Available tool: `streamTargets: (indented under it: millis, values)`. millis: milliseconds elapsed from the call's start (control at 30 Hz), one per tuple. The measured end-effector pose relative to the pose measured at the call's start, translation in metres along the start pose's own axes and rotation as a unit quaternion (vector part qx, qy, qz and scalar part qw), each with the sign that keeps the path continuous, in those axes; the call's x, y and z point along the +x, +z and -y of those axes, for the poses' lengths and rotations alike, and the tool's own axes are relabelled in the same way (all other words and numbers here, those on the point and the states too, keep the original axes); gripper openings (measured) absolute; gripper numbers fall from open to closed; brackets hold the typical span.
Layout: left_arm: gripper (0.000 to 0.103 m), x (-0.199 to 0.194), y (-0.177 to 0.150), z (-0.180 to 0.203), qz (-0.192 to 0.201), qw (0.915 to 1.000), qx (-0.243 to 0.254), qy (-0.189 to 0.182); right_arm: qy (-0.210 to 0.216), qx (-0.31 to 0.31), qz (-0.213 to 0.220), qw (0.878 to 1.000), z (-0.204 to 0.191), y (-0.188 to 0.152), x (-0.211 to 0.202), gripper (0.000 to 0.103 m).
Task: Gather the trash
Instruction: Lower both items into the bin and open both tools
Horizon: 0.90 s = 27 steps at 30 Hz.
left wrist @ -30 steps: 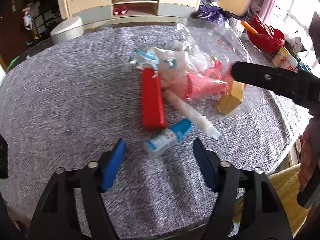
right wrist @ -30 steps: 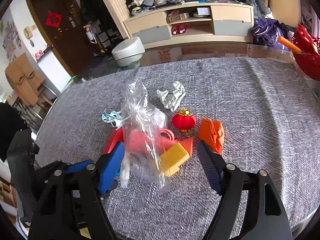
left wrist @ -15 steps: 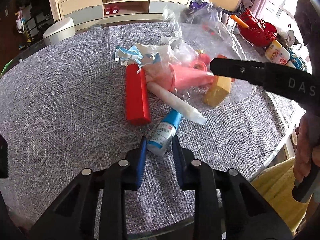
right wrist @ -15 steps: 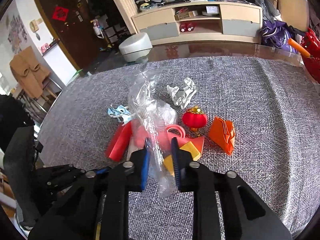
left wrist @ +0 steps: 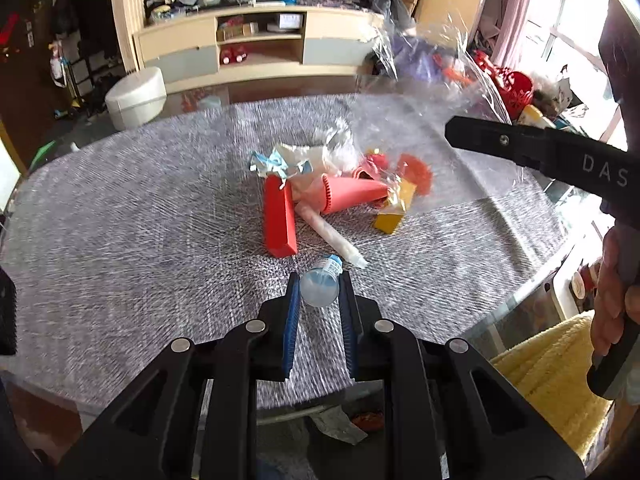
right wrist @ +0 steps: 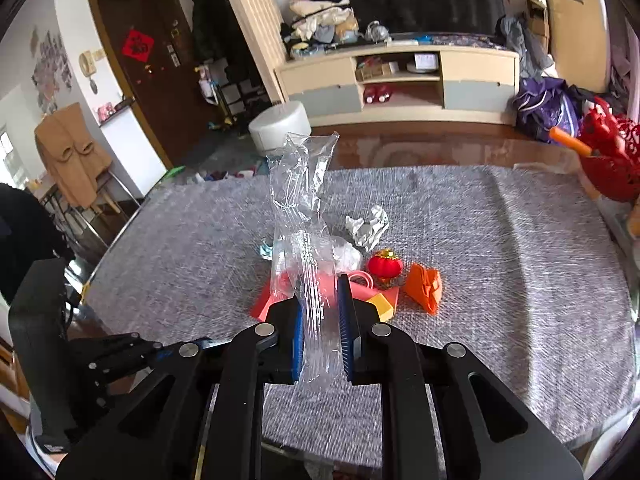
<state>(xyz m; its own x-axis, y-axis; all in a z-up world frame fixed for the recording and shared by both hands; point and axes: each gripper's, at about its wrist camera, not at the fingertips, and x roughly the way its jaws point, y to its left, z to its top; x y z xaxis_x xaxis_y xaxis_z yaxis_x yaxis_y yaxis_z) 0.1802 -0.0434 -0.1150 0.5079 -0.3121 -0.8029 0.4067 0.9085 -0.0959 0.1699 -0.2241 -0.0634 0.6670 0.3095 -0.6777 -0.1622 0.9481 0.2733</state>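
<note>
My left gripper (left wrist: 319, 280) holds a small clear bottle with a blue-and-white label (left wrist: 320, 290) above the grey tablecloth (left wrist: 120, 220). Its jaws are closing, and the pads press on the bottle's sides. My right gripper (right wrist: 320, 296) is shut on a clear plastic bag (right wrist: 300, 184), which stands up crumpled from between its pads over the trash pile. On the cloth lie a red box (left wrist: 279, 216), a pink cone (left wrist: 352, 194), a yellow block (left wrist: 394, 212), a white tube (left wrist: 332, 236), a red lantern (right wrist: 385, 265), orange folded paper (right wrist: 426, 286) and crumpled white paper (right wrist: 368, 226).
A red basket (right wrist: 608, 160) stands at the table's far right edge. A yellow cushion (left wrist: 552, 368) sits below the near right edge. A white round stool (left wrist: 136, 96) and a low cabinet (right wrist: 400, 80) stand beyond the table. A hand (left wrist: 612, 280) grips the right gripper's handle.
Both grippers closed, the left on the small bottle and the right on the plastic bag. Both then rose, lifting the bottle and the bag off the cloth.
</note>
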Motion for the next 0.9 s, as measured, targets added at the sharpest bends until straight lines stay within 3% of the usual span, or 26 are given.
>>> streamTargets:
  millis: [200,400,900]
  values:
    - [0.018,-0.041,-0.016,0.019,0.019,0.9998,0.005,0.000,-0.005,0.000,0.005,1.000,-0.003,-0.021,-0.032,0.016]
    - [0.018,-0.067,-0.052,0.037,0.024,0.9997,0.005,-0.006,-0.005,0.001,-0.012,1.000,-0.005,-0.057,-0.054,0.016]
    - [0.018,-0.063,-0.145,0.049,-0.039,0.9989,-0.018,-0.018,0.009,0.010,-0.113,0.993,-0.018,-0.167,-0.054,0.016]
